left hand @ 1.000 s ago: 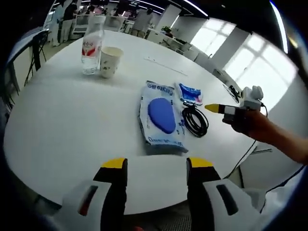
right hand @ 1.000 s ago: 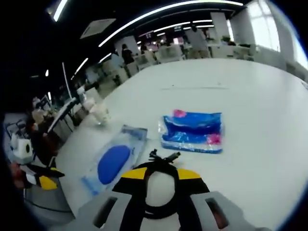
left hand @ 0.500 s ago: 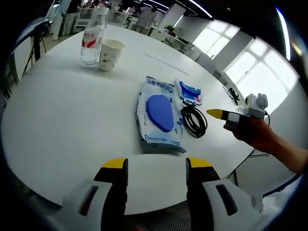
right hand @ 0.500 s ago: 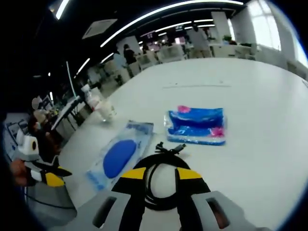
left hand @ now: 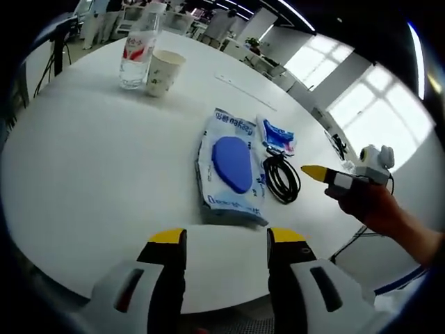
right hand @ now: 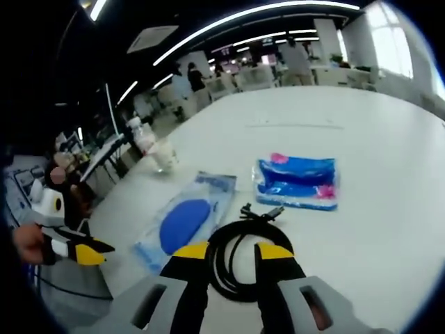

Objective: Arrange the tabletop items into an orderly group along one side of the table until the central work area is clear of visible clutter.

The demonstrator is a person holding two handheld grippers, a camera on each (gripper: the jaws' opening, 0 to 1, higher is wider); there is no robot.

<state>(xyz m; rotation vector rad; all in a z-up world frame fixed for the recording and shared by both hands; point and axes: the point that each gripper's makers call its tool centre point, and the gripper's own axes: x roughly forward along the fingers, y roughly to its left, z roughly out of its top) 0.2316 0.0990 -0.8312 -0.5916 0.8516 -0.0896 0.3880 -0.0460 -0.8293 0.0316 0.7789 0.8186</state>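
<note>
On the round white table (left hand: 83, 181) five loose things can be counted: one coiled black cable (right hand: 240, 261), one large wipes pack (left hand: 231, 169) with a blue oval flap, one small blue packet (right hand: 299, 182), one paper cup (left hand: 161, 72) and one water bottle (left hand: 137, 47).

In the right gripper view the cable lies at the near edge, at six o'clock, with the right gripper (right hand: 233, 252) just over its loop, jaws spread with a gap between the yellow tips and nothing held. The wipes pack lies just beside the cable at about nine o'clock, the small packet at about one o'clock. In the left gripper view the cup and bottle stand together far off at eleven o'clock, well apart from the rest.

The cable is likely light and limp; a pinch across several bundled strands should lift it, though the coil may sag or unwind. The two packs look soft and slick, best taken by an edge seam. The cup probably crushes easily; the bottle seems stiff but could tip.

The left gripper (left hand: 226, 240) hangs spread and empty over the near rim.
</note>
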